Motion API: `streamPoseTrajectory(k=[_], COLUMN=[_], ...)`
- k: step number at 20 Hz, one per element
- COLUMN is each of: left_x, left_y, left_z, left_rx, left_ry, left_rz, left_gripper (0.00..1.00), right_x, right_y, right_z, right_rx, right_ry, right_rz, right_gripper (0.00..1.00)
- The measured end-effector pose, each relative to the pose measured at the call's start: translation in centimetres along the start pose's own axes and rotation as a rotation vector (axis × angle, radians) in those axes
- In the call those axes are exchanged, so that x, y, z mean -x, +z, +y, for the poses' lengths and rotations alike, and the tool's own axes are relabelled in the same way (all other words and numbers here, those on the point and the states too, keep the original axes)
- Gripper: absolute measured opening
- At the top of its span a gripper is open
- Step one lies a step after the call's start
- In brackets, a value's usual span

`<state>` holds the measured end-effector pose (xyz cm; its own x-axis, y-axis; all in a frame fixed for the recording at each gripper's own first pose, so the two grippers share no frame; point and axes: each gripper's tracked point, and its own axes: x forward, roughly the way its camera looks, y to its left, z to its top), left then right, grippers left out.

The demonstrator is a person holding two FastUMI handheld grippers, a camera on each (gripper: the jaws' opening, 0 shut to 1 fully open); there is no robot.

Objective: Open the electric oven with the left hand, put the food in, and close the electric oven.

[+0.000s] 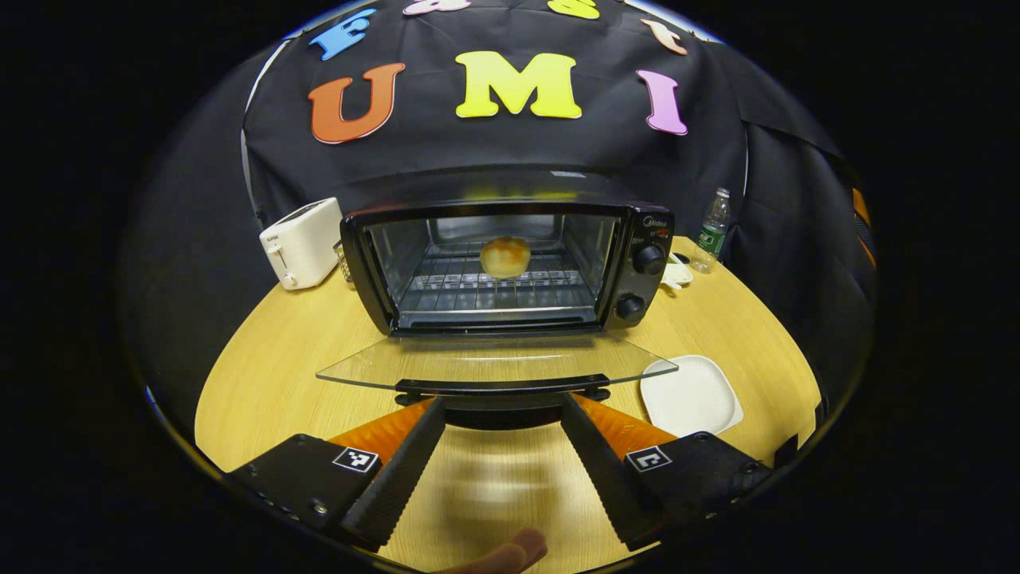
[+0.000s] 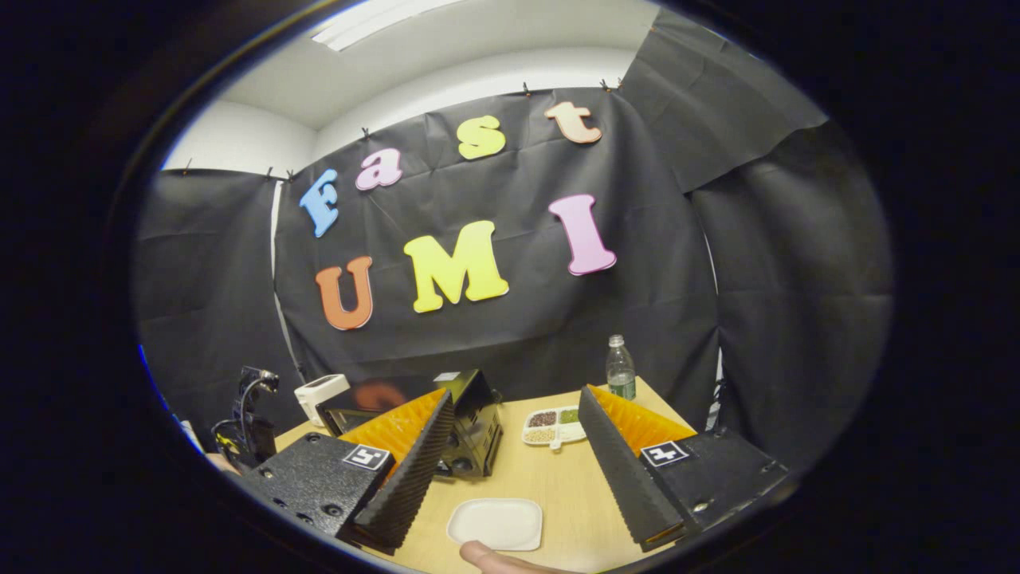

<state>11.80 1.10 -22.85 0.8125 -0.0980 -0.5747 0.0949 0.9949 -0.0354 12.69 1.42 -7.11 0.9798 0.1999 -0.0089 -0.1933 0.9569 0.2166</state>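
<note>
The black electric oven [image 1: 637,263] stands on the wooden table [image 1: 263,375] with its glass door [image 1: 494,363] folded down flat. A round golden bun [image 1: 505,257] rests on the wire rack inside. My left gripper [image 1: 502,404] is open, its fingertips right at the door's black handle [image 1: 502,388], which runs across in front of them and is wider than the gap. My right gripper [image 2: 516,396] is open and holds nothing, raised above the table's right side. From there the oven [image 2: 474,422] appears side-on, behind the left finger.
An empty white plate [image 1: 692,395] lies right of the oven door, and also under the right gripper [image 2: 496,524]. A white toaster [image 1: 301,243] stands left of the oven. A water bottle [image 1: 711,229] and a divided dish of beans [image 2: 552,426] sit at the back right.
</note>
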Motion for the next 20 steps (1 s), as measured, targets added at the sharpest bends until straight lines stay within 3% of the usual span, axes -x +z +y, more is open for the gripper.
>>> streamPoseTrajectory(k=[8,12,13,14,16,19,20], left_x=[-0.9,-1.8,-2.0,-2.3,-1.6,0.9,2.0], left_y=[5.1,7.5,8.0,8.2,8.1,8.3,8.3], left_z=[1.0,2.1,2.7,3.5,4.2,3.4,3.3], left_rx=[-0.014,0.061,0.070,0.078,0.094,0.135,0.137], left_ry=[-0.018,-0.016,-0.003,0.017,0.044,0.007,0.008], left_rz=[-0.066,-0.111,-0.128,-0.130,-0.140,-0.193,-0.209], left_gripper=[0.97,0.98,0.90,0.98,0.97,0.94,0.83], right_x=[1.7,2.8,3.1,3.4,4.2,6.0,6.5], right_y=[0.5,0.9,0.9,0.7,0.7,0.5,0.4], right_z=[0.3,0.5,0.5,0.5,0.7,1.1,1.2], right_rx=[0.009,0.019,0.018,0.014,0.017,0.024,0.020], right_ry=[-0.013,-0.016,-0.019,-0.022,-0.020,-0.010,-0.007], right_rz=[-0.010,-0.018,-0.016,-0.011,-0.009,-0.012,-0.012], right_gripper=[0.95,0.95,0.95,0.95,0.95,0.95,0.95])
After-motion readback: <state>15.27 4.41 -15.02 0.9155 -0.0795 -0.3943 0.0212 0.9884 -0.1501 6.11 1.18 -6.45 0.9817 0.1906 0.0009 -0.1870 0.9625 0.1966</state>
